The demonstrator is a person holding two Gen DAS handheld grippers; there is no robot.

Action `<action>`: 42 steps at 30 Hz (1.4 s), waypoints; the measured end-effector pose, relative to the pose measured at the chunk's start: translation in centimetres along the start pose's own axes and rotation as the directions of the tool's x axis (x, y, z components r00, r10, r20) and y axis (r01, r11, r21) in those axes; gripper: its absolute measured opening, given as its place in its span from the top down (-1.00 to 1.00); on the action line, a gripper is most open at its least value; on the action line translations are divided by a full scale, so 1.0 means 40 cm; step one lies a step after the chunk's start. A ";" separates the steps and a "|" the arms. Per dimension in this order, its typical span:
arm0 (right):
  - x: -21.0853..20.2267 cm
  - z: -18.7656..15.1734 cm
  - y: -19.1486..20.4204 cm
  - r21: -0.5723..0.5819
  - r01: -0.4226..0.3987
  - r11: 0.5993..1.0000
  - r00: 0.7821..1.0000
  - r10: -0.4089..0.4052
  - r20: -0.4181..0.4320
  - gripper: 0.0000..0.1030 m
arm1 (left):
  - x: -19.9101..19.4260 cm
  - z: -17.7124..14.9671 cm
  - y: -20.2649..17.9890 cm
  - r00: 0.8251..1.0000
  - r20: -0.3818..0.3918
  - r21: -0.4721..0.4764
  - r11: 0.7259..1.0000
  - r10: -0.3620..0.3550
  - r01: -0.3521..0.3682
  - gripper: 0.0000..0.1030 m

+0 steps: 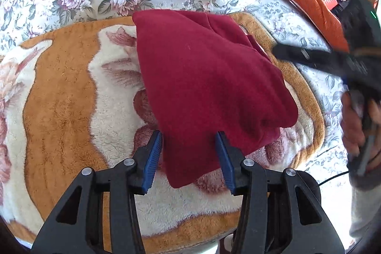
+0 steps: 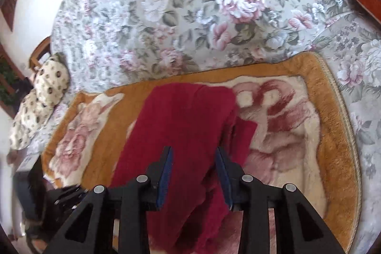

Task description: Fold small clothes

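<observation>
Here both tongs (image 1: 189, 158) (image 2: 194, 175) gape over the red cloth (image 1: 209, 77).

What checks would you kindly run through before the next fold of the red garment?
1. Left gripper open at the red garment's near edge: ok.
2. Right gripper open over the garment: ok.
3. Cloth actually between either gripper's pads: cannot tell.
4. Garment lies wholly on the plush blanket: ok.
5. Garment smooth and flat: not ok, it is bunched, with a loose flap on one side.
6. Orange cushion apart from the fold area: ok.
</observation>
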State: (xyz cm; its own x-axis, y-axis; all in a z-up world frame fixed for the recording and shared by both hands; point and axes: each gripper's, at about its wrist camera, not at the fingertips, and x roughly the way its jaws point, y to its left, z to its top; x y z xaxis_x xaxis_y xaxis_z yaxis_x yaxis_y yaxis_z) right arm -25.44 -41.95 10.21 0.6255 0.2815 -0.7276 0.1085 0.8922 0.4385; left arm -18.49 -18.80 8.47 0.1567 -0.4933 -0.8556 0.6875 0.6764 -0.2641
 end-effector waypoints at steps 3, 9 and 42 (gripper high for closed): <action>0.007 -0.079 0.027 -0.026 -0.036 0.999 0.998 0.035 -0.051 0.31 | 0.016 -0.006 -0.001 1.000 -0.017 0.004 1.000 0.003 -0.003 0.13; 0.006 -0.150 0.033 -0.087 0.069 0.994 0.997 -0.071 -0.022 0.84 | 0.039 -0.020 0.006 1.000 -0.026 -0.015 1.000 -0.003 0.003 0.02; 0.118 -0.076 0.033 -0.046 0.215 0.976 0.977 -0.215 0.001 0.85 | 0.092 0.115 -0.008 0.987 0.080 -0.053 0.989 0.141 -0.137 -0.38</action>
State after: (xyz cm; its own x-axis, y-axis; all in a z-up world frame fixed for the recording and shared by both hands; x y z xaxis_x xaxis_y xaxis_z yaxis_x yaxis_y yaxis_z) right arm -24.70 -38.37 5.74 0.5885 0.0824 -0.8043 0.2051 0.9470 0.2471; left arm -14.87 -23.34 7.46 0.3086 -0.4348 -0.8460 0.6210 0.7658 -0.1671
